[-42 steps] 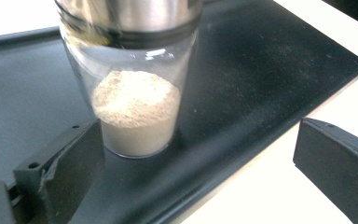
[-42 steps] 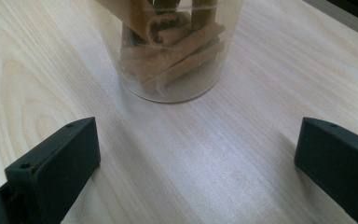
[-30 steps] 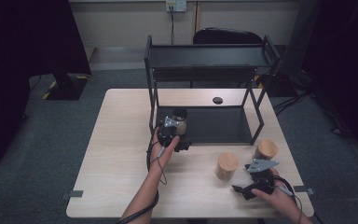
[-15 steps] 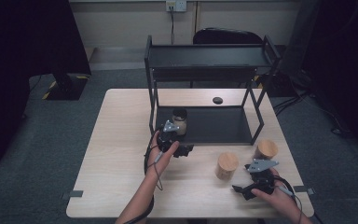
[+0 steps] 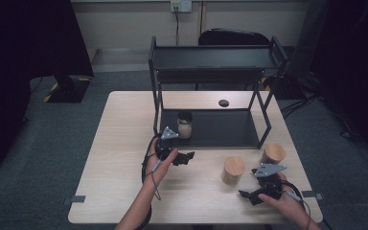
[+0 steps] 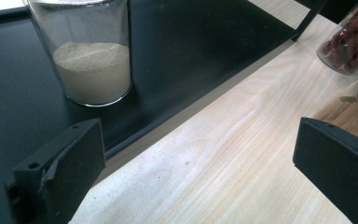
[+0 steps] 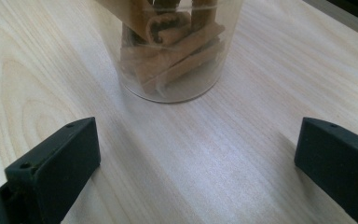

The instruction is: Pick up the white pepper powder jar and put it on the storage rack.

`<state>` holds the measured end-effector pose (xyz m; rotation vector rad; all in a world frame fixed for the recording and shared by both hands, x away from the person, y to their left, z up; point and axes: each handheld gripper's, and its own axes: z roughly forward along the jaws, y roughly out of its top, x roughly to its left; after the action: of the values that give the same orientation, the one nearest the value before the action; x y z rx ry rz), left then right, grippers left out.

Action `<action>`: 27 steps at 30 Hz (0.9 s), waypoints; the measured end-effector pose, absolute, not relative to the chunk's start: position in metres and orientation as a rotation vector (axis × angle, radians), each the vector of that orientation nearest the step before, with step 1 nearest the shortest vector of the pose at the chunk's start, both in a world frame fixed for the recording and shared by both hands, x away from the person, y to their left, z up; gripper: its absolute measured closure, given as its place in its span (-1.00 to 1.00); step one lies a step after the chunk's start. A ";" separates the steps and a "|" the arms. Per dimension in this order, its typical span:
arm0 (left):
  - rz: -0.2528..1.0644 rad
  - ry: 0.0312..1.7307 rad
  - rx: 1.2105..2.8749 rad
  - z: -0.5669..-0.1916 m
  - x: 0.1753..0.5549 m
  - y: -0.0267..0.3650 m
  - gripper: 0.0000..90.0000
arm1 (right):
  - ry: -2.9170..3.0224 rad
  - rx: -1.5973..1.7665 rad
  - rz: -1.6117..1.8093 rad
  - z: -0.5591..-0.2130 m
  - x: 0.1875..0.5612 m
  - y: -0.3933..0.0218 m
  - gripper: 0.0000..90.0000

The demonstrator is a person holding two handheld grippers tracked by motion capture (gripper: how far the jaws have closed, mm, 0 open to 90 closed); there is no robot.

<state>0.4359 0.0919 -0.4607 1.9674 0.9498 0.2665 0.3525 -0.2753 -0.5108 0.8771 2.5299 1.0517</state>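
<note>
Sitting upright on the black bottom shelf of the rack (image 5: 230,132), the jar of pale powder (image 5: 185,124) is showing at the middle left of the high view and at the upper left of the left gripper view (image 6: 91,56). It looks as though this one jar is already stowed. The left claw (image 5: 184,158) is hanging just below it in the high view, over the edge where the shelf is meeting the tabletop (image 5: 120,163); its jaws are standing wide apart and holding nothing.

Two more jars are waiting on the tabletop at the lower right of the high view: the jar of cinnamon sticks (image 5: 233,170) with a wooden lid, and a jar of dried red pods (image 5: 273,153) just beside the rack's right leg. The right claw (image 5: 249,195) is pointing at the cinnamon jar, which is appearing at the top centre of the right gripper view (image 7: 172,46); its jaws are spread wide, well short of the glass, gripping nothing.

Judging from this, roughly a third of the shelving is finished, with two jars left to lift onto the rack.
</note>
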 end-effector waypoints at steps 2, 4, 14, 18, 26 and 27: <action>0.263 0.948 1.961 -0.460 0.435 0.093 -0.96 | 2.530 0.877 1.052 -0.511 0.352 -0.275 -1.00; 0.262 0.947 1.960 -0.460 0.434 0.094 -0.96 | 2.530 0.877 1.052 -0.511 0.353 -0.275 -1.00; 0.264 0.941 1.950 -0.459 0.429 0.098 -0.96 | 2.530 0.877 1.052 -0.511 0.352 -0.275 -1.00; 0.262 0.940 1.952 -0.459 0.427 0.100 -0.96 | 2.530 0.877 1.052 -0.511 0.353 -0.275 -1.00; 0.267 0.942 1.953 -0.461 0.424 0.105 -0.96 | 2.530 0.876 1.052 -0.511 0.353 -0.275 -1.00; 0.269 0.941 1.954 -0.461 0.424 0.106 -0.96 | 2.530 0.876 1.052 -0.511 0.353 -0.275 -1.00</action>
<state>0.4238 0.1056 -0.4605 1.9542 0.9406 0.2694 0.3525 -0.2754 -0.5108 0.8762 2.5302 1.0518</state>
